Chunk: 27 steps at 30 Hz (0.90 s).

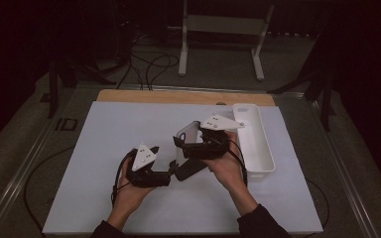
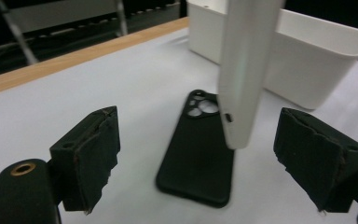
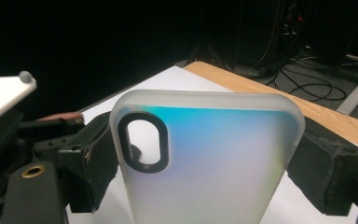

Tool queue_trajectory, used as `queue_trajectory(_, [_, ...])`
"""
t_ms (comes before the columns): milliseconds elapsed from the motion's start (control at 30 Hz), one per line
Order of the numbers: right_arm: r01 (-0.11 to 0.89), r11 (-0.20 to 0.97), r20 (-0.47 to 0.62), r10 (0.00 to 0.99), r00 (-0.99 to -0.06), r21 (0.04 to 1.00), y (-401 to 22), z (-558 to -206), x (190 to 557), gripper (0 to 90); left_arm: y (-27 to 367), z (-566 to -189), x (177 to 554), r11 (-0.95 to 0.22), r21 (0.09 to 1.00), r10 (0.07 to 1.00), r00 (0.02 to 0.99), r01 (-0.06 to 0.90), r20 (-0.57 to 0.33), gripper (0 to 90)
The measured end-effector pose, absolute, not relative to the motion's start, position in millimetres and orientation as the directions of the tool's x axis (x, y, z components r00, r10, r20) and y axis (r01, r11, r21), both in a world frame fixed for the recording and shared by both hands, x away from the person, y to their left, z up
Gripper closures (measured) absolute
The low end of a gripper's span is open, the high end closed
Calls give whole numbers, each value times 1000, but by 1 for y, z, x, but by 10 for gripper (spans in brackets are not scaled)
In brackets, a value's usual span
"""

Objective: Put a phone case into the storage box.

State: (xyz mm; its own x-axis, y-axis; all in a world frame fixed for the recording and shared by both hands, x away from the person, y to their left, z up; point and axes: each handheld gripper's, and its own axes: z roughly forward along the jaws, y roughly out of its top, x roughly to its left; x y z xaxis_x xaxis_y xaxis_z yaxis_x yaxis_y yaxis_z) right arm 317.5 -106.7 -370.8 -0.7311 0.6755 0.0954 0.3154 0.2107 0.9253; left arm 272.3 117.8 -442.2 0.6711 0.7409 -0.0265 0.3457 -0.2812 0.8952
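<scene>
A frosted white phone case (image 3: 223, 140) with a dark-ringed camera hole stands upright, and my right gripper (image 3: 209, 163) is shut on it, one pad on each long edge. In the high view this case (image 1: 185, 138) is held just above the table by the right gripper (image 1: 181, 145). A black phone case (image 2: 196, 156) lies flat on the white mat, camera cut-outs pointing away. My left gripper (image 2: 205, 140) is open with its jaws wide apart; the black case (image 1: 188, 169) lies just ahead of the left gripper (image 1: 172, 168), untouched. The white case's edge (image 2: 244, 70) hangs over the black one.
A long white bin (image 1: 254, 148) stands on the mat's right side, close behind the right hand. The white mat (image 1: 109, 134) covers a wooden table (image 1: 129, 95). Cables and a white frame lie on the floor beyond the far edge.
</scene>
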Motion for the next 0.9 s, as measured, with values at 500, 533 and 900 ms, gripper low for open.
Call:
queue_trajectory(500, [303,223,71,686,-724,927,-112,-366,321,164,174,-451,263,-220,912,802,596,345,-32,0])
queue_trajectory(533, [305,221,73,689,-721,926,-113,-365,322,164,176,-452,262,-217,912,804,594,347,-35,0])
queue_trajectory(900, [307,220,67,703,-708,926,-119,-362,327,164,213,-467,251,-178,925,829,558,335,-43,0])
